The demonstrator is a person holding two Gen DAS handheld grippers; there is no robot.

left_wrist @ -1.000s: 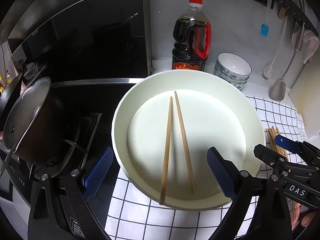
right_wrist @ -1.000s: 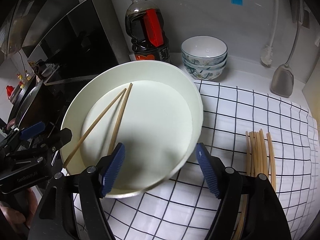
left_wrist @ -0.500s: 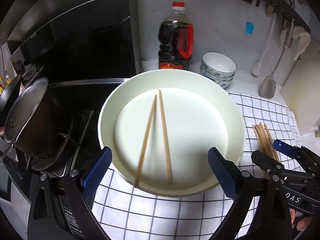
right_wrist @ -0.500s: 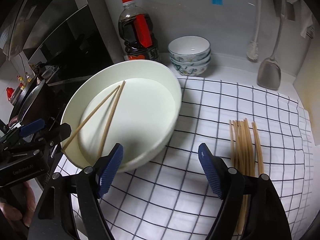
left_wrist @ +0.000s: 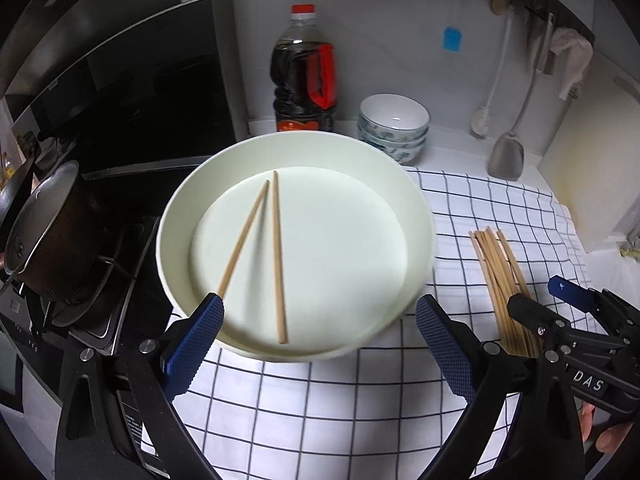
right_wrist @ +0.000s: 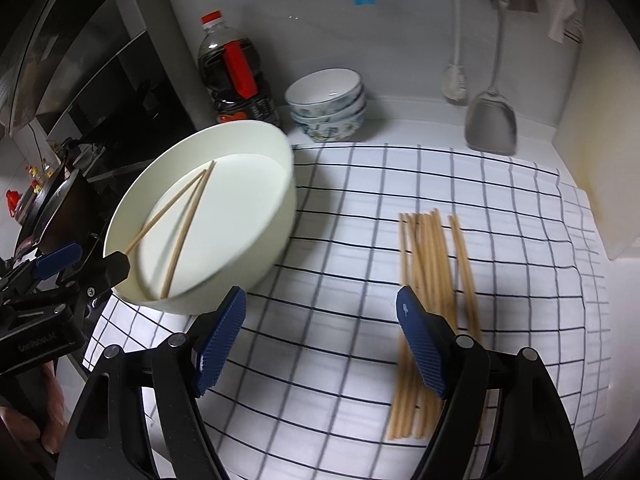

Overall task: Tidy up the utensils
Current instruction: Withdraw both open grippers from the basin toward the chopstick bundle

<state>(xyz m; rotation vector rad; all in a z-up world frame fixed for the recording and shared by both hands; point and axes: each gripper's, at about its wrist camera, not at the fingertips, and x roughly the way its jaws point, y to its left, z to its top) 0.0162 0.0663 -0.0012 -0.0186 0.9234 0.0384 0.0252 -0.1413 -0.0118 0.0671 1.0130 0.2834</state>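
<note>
Both grippers have swung from the white bowl (right_wrist: 224, 216) toward the loose chopsticks (right_wrist: 432, 280); left gripper (left_wrist: 318, 344) and right gripper (right_wrist: 320, 344) jaws apart, empty — a pinch could scatter that bundle across the checked cloth (right_wrist: 340, 360).

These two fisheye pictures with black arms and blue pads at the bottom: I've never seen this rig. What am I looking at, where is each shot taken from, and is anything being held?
No robot here: a person holds a two-finger gripper in each hand, each with its own camera looking along the fingers. One view shows the left gripper, the other the right gripper. Both stand open and hold nothing. On the checked cloth sits a white basin with two chopsticks inside. A loose bundle of chopsticks lies beside it. Behind stand stacked bowls and a dark bottle.
</note>
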